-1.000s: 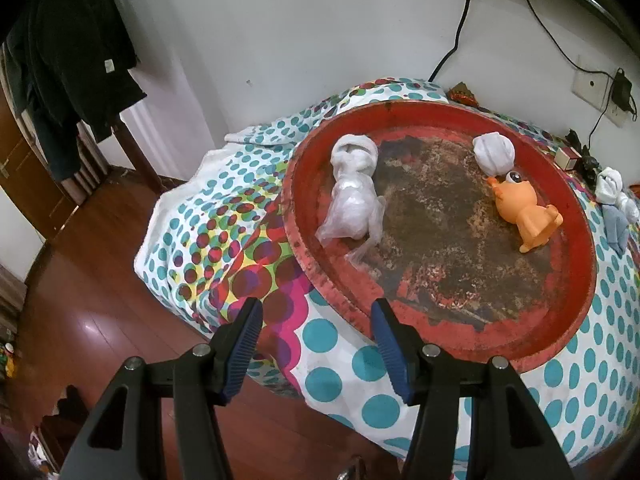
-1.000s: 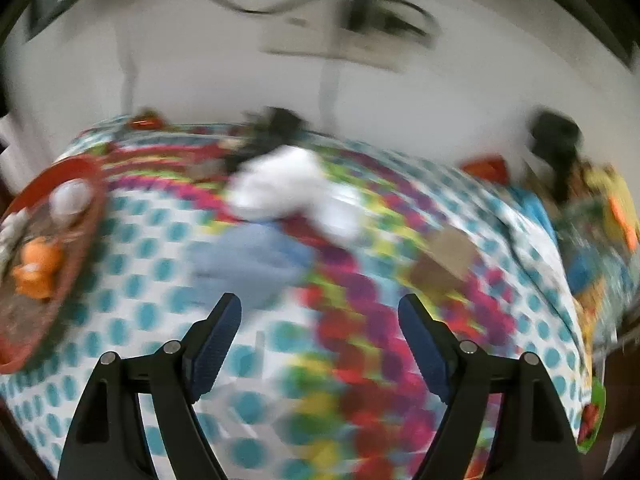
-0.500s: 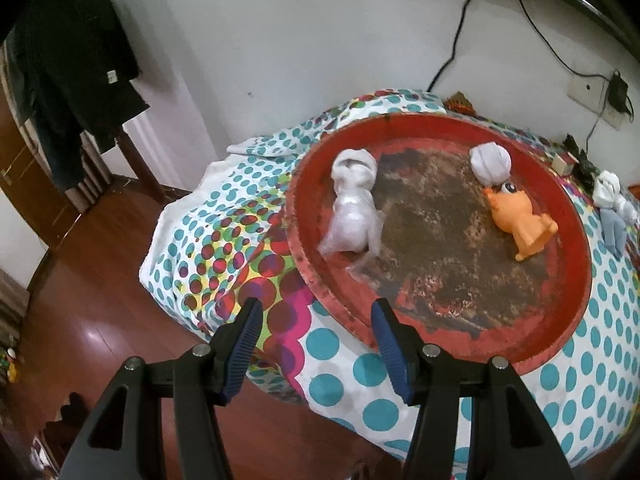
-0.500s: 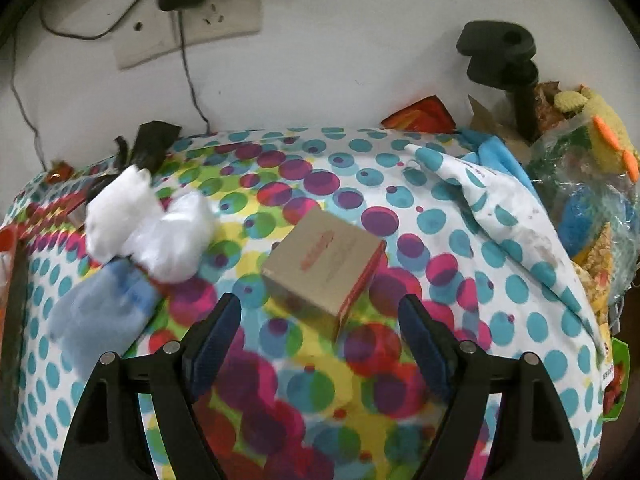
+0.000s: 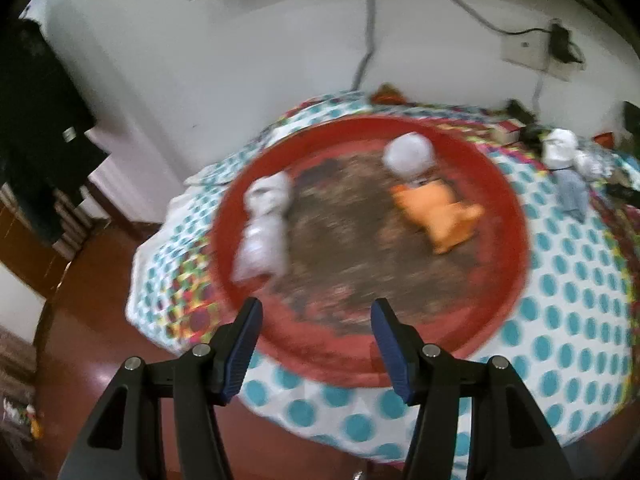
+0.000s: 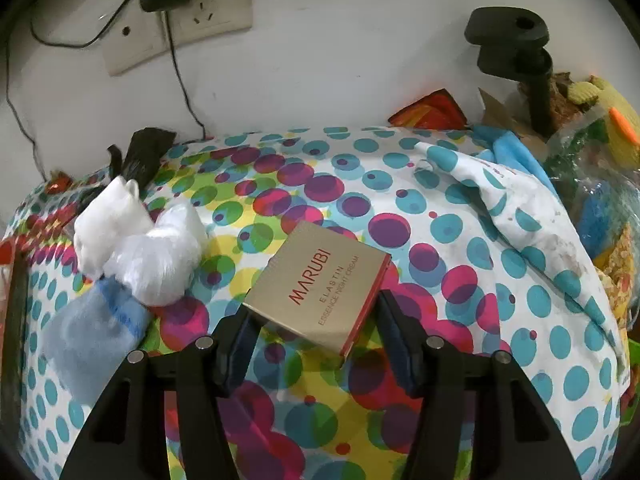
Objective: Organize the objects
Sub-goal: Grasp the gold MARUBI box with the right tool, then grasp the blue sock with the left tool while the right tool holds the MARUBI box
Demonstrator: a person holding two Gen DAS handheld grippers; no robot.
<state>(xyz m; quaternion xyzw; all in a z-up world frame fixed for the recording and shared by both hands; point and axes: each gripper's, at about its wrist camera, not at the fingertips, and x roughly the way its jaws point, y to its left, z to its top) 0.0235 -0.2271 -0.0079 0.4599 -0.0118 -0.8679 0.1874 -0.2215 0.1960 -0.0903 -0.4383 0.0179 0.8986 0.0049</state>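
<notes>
A gold box (image 6: pixel 320 284) with red lettering lies flat on the dotted tablecloth (image 6: pixel 460 240). My right gripper (image 6: pixel 314 312) is closing on it, and its blue pads touch the box's near left corner and right edge. In the blurred left wrist view, my left gripper (image 5: pixel 316 320) hangs open and empty over the near rim of a round red tray (image 5: pixel 516 216). The tray holds an orange toy animal (image 5: pixel 440 212), a white wrapped bundle (image 5: pixel 264 232) and a white ball-like lump (image 5: pixel 408 154).
White plastic bundles (image 6: pixel 136 240) and a pale blue pouch (image 6: pixel 88 332) lie left of the box. A black clamp (image 6: pixel 512 52), a red packet (image 6: pixel 432 114) and a bag of toys (image 6: pixel 600 168) crowd the back right. A wall socket (image 6: pixel 180 28) has hanging cables.
My right gripper swung right to the gold box, came down over it and narrowed its jaws onto it. The left gripper pulled back and shifted right along the tray, still open.
</notes>
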